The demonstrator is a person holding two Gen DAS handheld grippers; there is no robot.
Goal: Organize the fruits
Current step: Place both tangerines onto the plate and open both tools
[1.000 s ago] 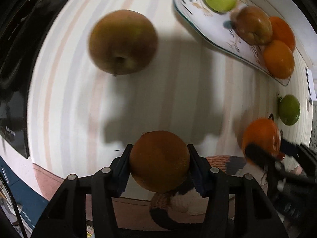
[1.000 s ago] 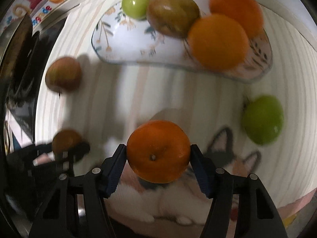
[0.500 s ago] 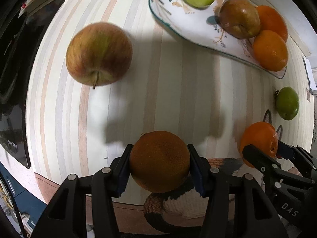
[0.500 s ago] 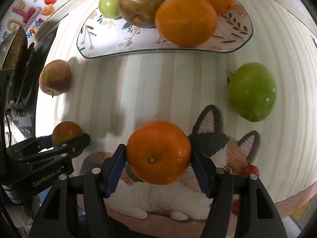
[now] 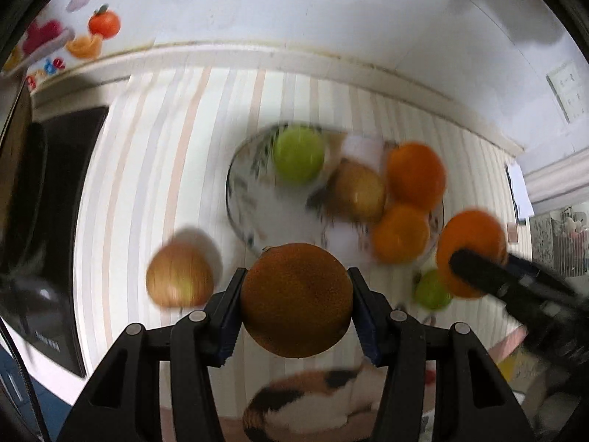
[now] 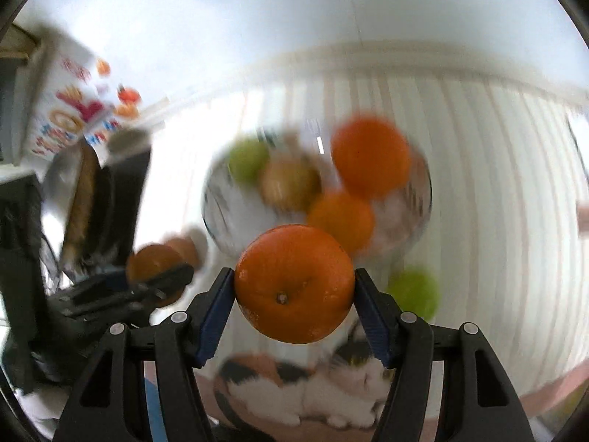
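My left gripper [image 5: 296,304] is shut on a dull brownish orange [image 5: 296,300], held above the table. My right gripper [image 6: 294,287] is shut on a bright orange [image 6: 294,283]; it also shows at the right of the left wrist view [image 5: 473,252]. The floral plate [image 5: 243,199] lies ahead of both and holds a green fruit [image 5: 299,154], a brown pear-like fruit [image 5: 360,195] and two oranges [image 5: 416,175]. A red-green apple [image 5: 179,274] and a green fruit [image 5: 432,289] lie loose on the striped cloth. Both views are blurred by motion.
A black appliance [image 5: 48,199] stands at the left edge of the table. A white wall with fruit stickers [image 5: 84,37] runs behind the table. A cat picture [image 6: 305,390] is on the cloth at the near edge.
Both grippers have risen and tilted up with their oranges, so the plate now lies straight ahead and the back wall is in view. The loose apple and green fruit have not moved.
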